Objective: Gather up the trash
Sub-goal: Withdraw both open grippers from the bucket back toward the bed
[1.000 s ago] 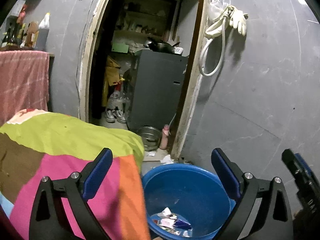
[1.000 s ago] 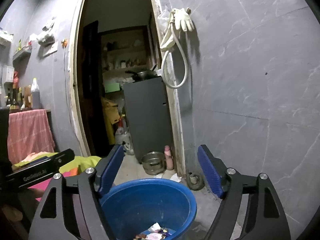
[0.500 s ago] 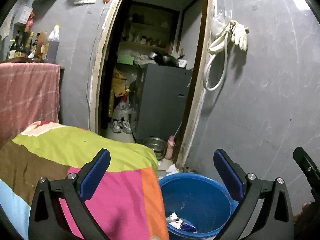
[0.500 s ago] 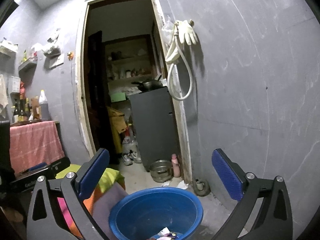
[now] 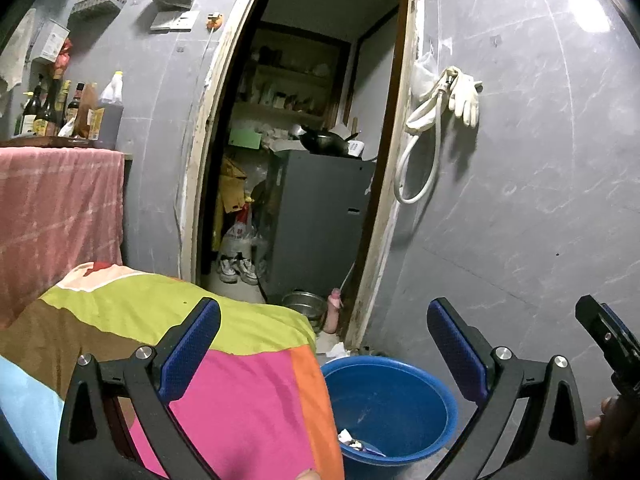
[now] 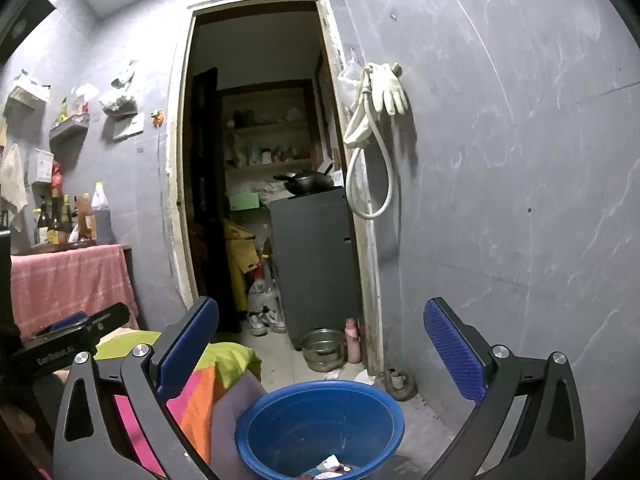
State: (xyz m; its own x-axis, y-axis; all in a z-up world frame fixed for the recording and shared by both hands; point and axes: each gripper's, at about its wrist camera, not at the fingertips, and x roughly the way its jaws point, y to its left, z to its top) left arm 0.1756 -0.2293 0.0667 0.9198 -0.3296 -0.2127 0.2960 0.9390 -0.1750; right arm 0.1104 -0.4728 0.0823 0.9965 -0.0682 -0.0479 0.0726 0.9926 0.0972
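A blue plastic basin (image 5: 394, 400) stands on the floor beside a table with a bright patchwork cloth (image 5: 248, 392); several scraps of trash (image 5: 358, 444) lie in its bottom. My left gripper (image 5: 323, 344) hangs open above the cloth's edge and the basin, nothing between its blue pads. In the right wrist view the same basin (image 6: 320, 426) sits low in the middle with wrappers (image 6: 330, 466) inside. My right gripper (image 6: 320, 340) is wide open and empty, well above the basin. The other tool (image 6: 64, 344) shows at the left edge there.
An open doorway (image 5: 304, 160) leads to a cluttered storeroom with a grey cabinet (image 5: 320, 224), shoes (image 5: 236, 270) and a metal pot (image 5: 304, 306). A hose and gloves (image 5: 444, 104) hang on the grey wall. Bottles (image 5: 68, 108) stand on a pink-covered shelf at left.
Both grippers have risen and drawn back, so the basin sits lower and smaller in both views. The right gripper's jaws have spread wider than a second ago.
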